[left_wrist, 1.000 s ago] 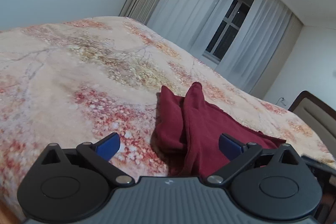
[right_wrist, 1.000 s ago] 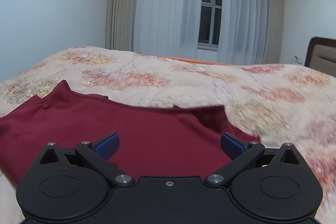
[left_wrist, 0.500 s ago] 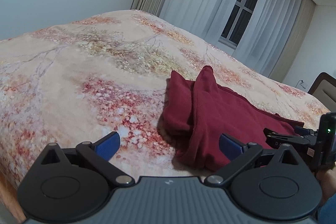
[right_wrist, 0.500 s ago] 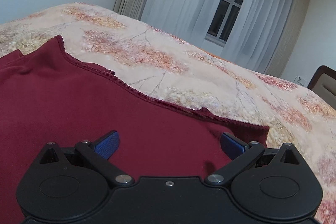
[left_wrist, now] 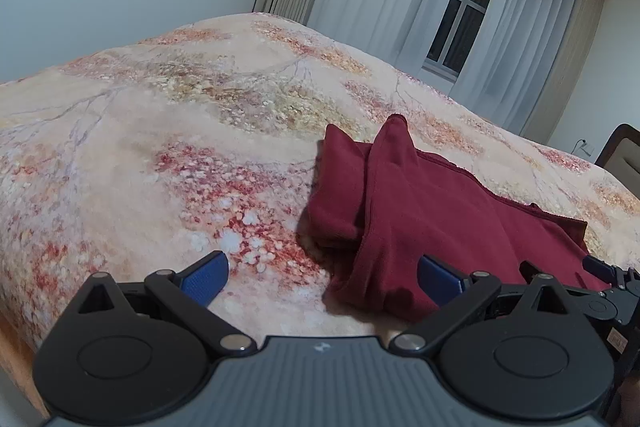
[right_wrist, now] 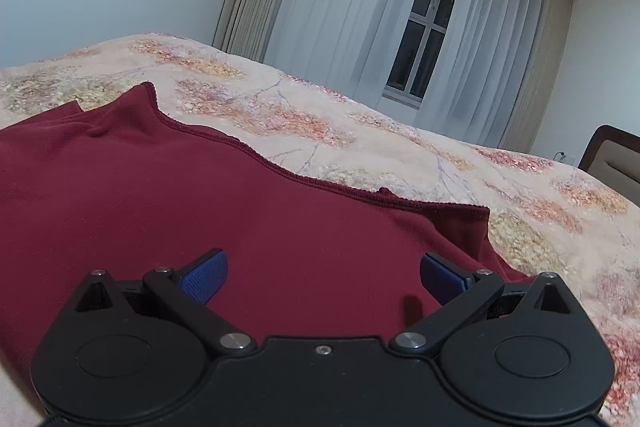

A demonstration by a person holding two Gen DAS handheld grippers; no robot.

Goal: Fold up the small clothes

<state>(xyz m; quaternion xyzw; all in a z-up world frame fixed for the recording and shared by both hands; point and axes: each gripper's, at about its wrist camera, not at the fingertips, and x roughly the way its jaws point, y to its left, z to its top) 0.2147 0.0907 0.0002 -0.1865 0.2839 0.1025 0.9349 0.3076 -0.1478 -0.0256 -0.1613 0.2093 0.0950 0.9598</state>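
The maroon knit garment [left_wrist: 432, 211] lay rumpled, hem ribbed, on the floral bedspread [left_wrist: 168, 131]. Above it, the left gripper [left_wrist: 322, 277] and right gripper [right_wrist: 324, 273] gaped wide, holding nothing.

left gripper [left_wrist: 322, 277]: black linkage arms, blue ribbed pads, two round black discs, silver pivot screws, grey ribbed body with a small white mark behind the claw | right gripper [right_wrist: 323, 277]: same black arms, blue pads, plain black body, centre screw
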